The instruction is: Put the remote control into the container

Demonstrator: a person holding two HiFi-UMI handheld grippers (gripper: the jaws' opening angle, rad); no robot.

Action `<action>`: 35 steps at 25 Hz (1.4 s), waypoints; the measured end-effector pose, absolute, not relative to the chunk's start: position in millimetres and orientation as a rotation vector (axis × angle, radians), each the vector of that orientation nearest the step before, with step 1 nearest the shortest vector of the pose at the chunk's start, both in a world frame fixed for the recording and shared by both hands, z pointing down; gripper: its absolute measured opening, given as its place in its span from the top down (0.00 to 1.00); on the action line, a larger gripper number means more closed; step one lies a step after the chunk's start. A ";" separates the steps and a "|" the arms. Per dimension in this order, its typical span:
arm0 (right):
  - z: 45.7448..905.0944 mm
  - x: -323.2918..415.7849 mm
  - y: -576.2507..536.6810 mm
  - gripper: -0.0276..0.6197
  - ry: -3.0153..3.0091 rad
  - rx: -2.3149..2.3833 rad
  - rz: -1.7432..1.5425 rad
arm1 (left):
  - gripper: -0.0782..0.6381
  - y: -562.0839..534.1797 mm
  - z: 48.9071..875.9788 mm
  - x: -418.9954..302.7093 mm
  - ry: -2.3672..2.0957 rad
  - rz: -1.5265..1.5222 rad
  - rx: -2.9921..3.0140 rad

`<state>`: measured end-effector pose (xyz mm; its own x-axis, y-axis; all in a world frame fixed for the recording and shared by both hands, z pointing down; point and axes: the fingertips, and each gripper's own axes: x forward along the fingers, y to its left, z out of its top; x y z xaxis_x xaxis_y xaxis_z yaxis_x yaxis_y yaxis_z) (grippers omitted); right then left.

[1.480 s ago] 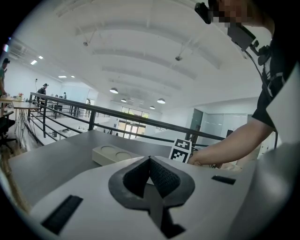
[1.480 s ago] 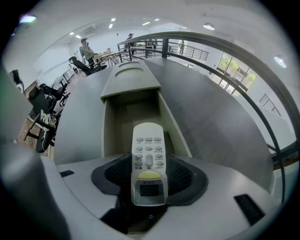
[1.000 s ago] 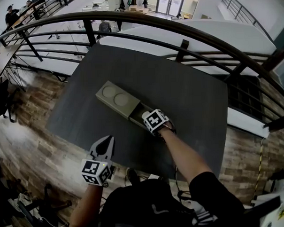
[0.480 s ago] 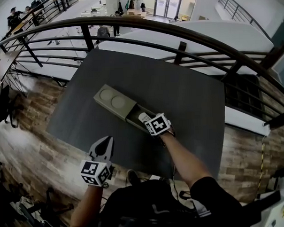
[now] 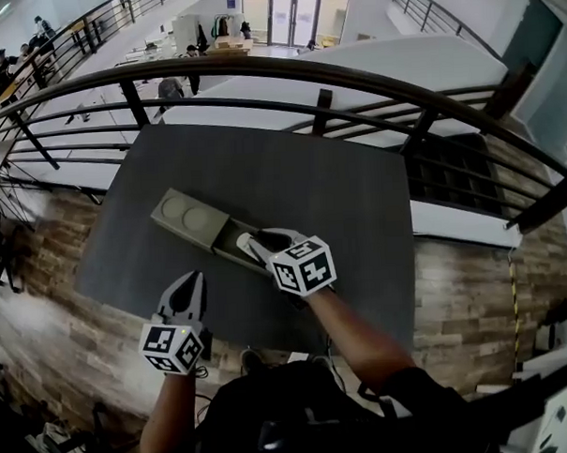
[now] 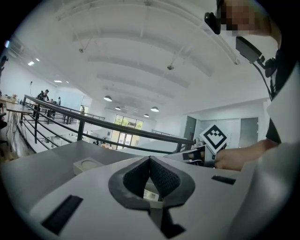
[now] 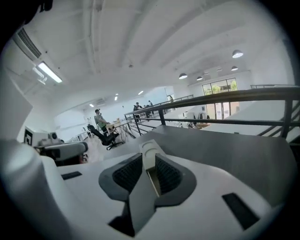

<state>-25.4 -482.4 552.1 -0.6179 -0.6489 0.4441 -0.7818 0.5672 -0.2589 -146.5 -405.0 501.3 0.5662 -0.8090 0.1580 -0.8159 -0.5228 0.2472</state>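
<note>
We find the container [image 5: 191,216] on the table [image 5: 339,200], running ten to four o'clock, the remote control [image 5: 249,242] at its four-o'clock end, railing [image 5: 286,61] beyond at twelve.

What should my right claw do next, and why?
Probably draw the right claw back, clear of the container. It hangs over the container's open end, its jaws closing on nothing; only the container shows through their gap.

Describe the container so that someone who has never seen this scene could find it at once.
Start at the dark table that stands against the curved railing. On the table's near-left part a long, flat olive-green container lies diagonally. Its far half is a lid with two round recesses side by side, which nothing else here has.
</note>
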 end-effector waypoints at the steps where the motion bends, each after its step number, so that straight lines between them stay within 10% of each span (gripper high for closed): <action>1: 541.1 -25.2 -475.3 0.84 -2.531 1.180 0.625 | 0.88 -404.4 497.7 -142.7 -1.341 0.021 2.509; 35: 401.0 57.9 -377.8 0.95 -2.783 1.350 0.394 | 0.88 -347.9 410.0 -71.2 -1.414 -0.086 2.631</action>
<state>57.9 -377.8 401.0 -0.6249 -0.7697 0.1304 -0.7757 0.5933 -0.2150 -71.2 -347.9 410.0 0.5533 -0.8327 0.0220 -0.8239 -0.5432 0.1618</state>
